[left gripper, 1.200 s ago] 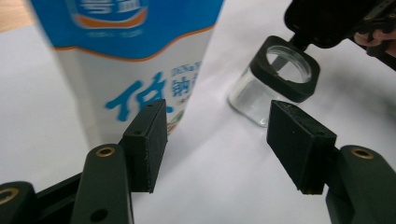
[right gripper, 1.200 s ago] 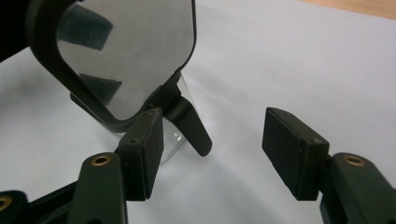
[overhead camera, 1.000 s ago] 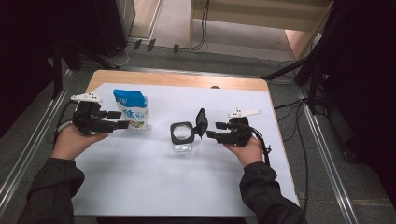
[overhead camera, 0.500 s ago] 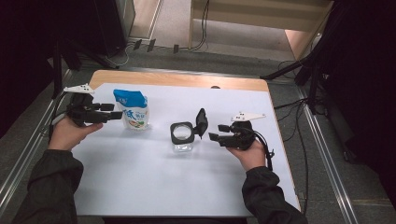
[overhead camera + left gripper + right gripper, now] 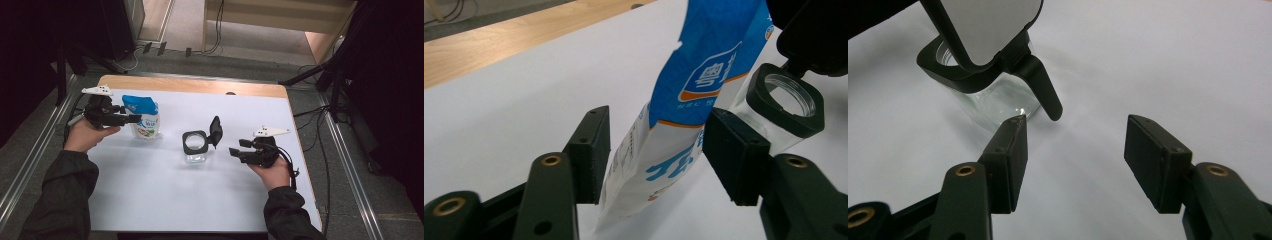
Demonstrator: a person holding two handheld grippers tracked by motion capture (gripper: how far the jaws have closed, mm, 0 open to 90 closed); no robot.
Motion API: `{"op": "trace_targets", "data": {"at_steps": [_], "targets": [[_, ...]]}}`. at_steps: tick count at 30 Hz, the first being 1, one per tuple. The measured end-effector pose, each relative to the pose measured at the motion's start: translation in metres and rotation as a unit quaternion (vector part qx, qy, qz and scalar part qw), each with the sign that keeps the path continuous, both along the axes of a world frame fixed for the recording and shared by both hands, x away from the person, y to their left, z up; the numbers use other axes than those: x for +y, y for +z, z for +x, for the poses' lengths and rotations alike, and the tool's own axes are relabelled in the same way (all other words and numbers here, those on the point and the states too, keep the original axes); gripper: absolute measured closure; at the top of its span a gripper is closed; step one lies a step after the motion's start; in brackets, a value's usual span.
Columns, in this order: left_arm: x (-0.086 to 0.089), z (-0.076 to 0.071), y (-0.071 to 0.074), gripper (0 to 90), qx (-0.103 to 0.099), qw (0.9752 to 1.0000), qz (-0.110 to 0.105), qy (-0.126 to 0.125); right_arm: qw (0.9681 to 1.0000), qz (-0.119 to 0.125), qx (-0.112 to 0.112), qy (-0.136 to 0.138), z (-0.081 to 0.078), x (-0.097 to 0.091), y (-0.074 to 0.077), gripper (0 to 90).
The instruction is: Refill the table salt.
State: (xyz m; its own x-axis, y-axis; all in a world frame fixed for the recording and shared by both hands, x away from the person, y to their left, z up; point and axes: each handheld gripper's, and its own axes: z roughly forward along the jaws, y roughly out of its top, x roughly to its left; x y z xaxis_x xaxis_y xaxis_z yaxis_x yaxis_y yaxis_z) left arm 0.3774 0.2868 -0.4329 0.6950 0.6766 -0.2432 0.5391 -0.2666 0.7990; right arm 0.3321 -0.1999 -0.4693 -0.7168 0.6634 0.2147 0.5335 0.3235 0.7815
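At left of white surface (image 5: 165,195), blue-white pouch (image 5: 141,116) upright between left gripper (image 5: 654,145) fingers, just closing, gap remaining, not yet pinched. Centre: glass jar (image 5: 195,148), lid (image 5: 216,131) flipped open, ready for filling. Right gripper (image 5: 235,151) beside jar, fingers apart, empty.

Bright, even light on the white table (image 5: 200,200); dark surroundings, soft focus.

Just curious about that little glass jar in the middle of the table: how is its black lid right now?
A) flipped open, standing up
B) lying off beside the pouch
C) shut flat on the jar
A: the lid stands hinged up beside the jar's open mouth.
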Motion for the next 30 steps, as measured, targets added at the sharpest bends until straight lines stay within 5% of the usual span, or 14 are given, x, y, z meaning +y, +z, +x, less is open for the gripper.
{"op": "trace_targets", "data": {"at_steps": [9, 19, 25, 30], "targets": [[-0.008, 0.006, -0.003, 56.7, 0.003, 0.9994, 0.013, -0.033, 1.0000, -0.001, -0.001, -0.003, -0.006, -0.003, -0.001, 44.1], [-0.013, 0.001, 0.001, 75.9, -0.001, 0.9990, 0.020, -0.039, 1.0000, 0.002, -0.001, -0.002, -0.006, -0.002, -0.001, 45.2], [-0.014, 0.000, 0.003, 79.3, 0.036, 0.9988, 0.009, -0.032, 1.0000, 0.004, -0.001, -0.002, -0.005, -0.002, -0.001, 45.5], [-0.010, -0.006, 0.005, 75.6, 0.002, 0.9992, 0.008, -0.040, 1.0000, 0.004, -0.002, 0.001, -0.004, -0.001, -0.001, 45.6]]}}
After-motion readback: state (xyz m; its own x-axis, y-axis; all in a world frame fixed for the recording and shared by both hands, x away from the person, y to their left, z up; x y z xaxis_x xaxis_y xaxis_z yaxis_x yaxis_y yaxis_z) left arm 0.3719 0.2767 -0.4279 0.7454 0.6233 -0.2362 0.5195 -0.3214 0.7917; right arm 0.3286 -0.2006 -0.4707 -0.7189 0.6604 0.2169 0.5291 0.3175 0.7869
